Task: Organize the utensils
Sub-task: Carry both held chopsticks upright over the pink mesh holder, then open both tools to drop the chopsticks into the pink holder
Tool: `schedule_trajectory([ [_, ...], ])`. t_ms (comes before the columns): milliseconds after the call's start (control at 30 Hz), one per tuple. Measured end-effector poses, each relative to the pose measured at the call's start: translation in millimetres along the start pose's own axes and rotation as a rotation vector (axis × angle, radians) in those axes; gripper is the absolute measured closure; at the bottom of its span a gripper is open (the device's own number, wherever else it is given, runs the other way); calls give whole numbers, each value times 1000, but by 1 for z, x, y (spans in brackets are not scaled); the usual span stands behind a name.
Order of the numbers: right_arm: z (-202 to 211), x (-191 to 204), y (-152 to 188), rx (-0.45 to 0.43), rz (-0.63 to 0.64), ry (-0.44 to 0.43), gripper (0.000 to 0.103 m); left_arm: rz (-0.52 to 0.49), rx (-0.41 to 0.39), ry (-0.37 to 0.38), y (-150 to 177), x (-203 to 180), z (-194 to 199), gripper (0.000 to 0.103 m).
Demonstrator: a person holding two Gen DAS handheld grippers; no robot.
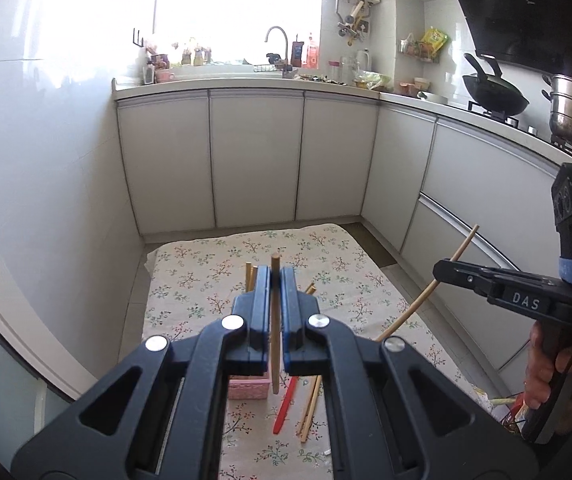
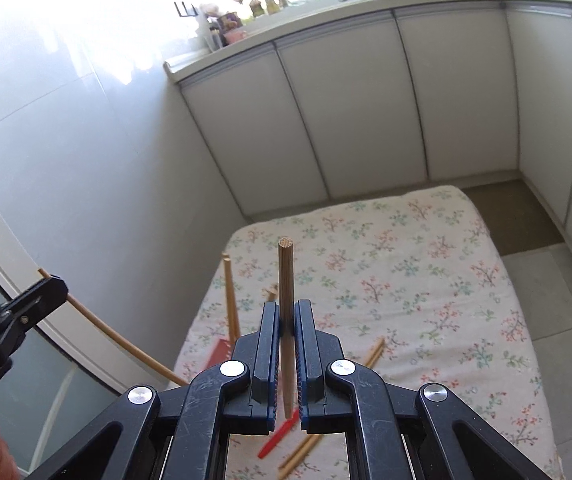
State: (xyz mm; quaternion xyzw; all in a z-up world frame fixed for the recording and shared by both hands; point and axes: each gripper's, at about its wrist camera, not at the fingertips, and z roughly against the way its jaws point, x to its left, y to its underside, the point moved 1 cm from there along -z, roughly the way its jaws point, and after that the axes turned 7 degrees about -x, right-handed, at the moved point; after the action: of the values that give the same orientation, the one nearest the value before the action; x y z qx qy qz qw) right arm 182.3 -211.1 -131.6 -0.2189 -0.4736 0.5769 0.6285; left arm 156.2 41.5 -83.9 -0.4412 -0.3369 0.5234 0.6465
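chopsticks are being pinched in both tongs right now. left gripper is pressing its jaws onto one wooden chopstick, gripped near its upper part, stick hanging roughly upright over the pink holder on the floral cloth. right gripper is clamping a second wooden chopstick, thick end pointing up and away, thin end dropping below the jaws. both sticks are looking light, stiff, smooth and round, so probably prone to swivelling or slipping in a pinch; holding closer to the middle should be steadier for dropping into the holder.

outward: loose wooden chopsticks and a red chopstick are lying on the cloth near right of the holder; a few sticks are already standing in it. writing: "das" is reading on the right tong's body in the left view; nothing else legible.
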Motion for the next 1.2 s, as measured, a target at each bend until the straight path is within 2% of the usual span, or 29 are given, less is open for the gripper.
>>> schedule_trajectory([
  [200,-5,15,-10,-32,-16,-49,97,65,2,-50,1,20,-16,98],
  [333,-16,23,-14,-45,-26,-79,97,63,7,-103,8,25,-36,98],
  [400,-26,26,-13,-41,-30,-87,97,50,-16,-134,8,26,-41,98],
  [700,-84,23,9,34,-70,-88,97,86,-43,-130,6,32,-50,98],
  [933,-99,16,18,41,-92,-100,97,81,-62,-150,3,34,-52,98],
  [1033,-102,17,19,41,-81,-97,97,46,-38,-170,7,31,-60,98],
  [1200,-112,17,25,58,-72,-93,97,3,47,-166,23,29,-85,98],
])
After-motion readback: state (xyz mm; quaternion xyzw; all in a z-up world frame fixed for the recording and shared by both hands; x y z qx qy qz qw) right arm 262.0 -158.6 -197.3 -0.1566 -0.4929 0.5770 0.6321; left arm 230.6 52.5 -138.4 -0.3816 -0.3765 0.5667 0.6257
